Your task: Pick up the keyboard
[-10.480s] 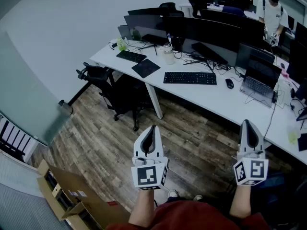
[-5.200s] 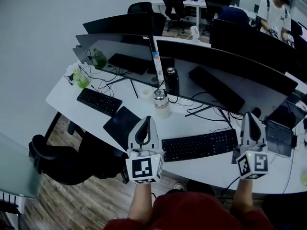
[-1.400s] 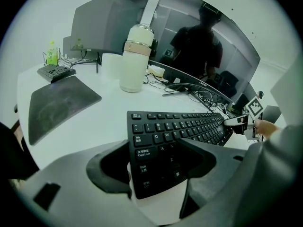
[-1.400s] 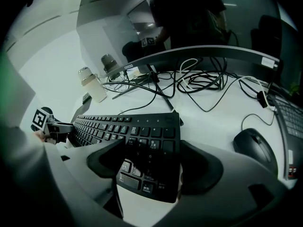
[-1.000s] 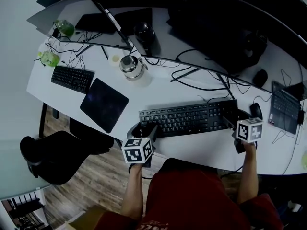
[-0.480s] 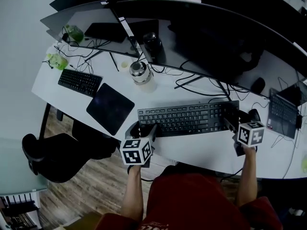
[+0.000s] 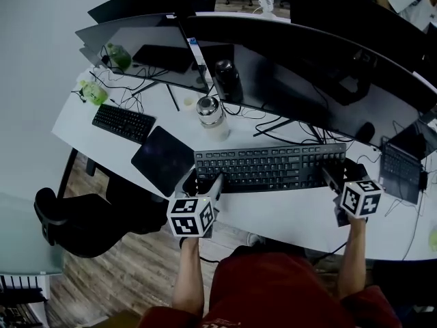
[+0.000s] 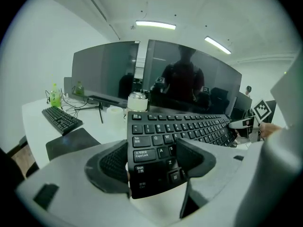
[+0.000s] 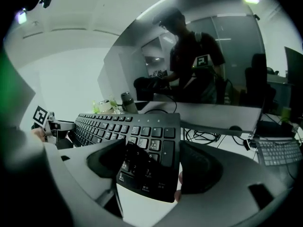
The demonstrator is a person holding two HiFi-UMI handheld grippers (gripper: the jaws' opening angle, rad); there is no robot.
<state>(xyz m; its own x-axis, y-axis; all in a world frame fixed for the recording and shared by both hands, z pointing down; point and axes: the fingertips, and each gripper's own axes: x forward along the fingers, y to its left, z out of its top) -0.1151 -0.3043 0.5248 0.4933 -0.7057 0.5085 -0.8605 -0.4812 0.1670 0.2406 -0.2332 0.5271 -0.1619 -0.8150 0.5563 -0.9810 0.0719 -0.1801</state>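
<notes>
Since a few seconds ago, our two grippers have come down from the air onto the keyboard [image 7: 270,168]. Our left gripper [image 7: 203,182] pinches its left end and our right gripper [image 7: 332,175] pinches its right end, with the jaws closed tight on it. The keyboard is level, right in front of us at the white desk [image 7: 287,214]. We cannot tell if it touches the desk. Just left of it lies a dark mouse pad [image 7: 162,159]. A clear bottle [image 7: 212,118] stands behind. Farther back are big monitors [image 7: 300,80] and a second keyboard [image 7: 123,122].

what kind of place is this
Most likely an open-plan office: a long white desk with wide curved monitors, a keyboard and a laptop, and a black office chair beside it.
</notes>
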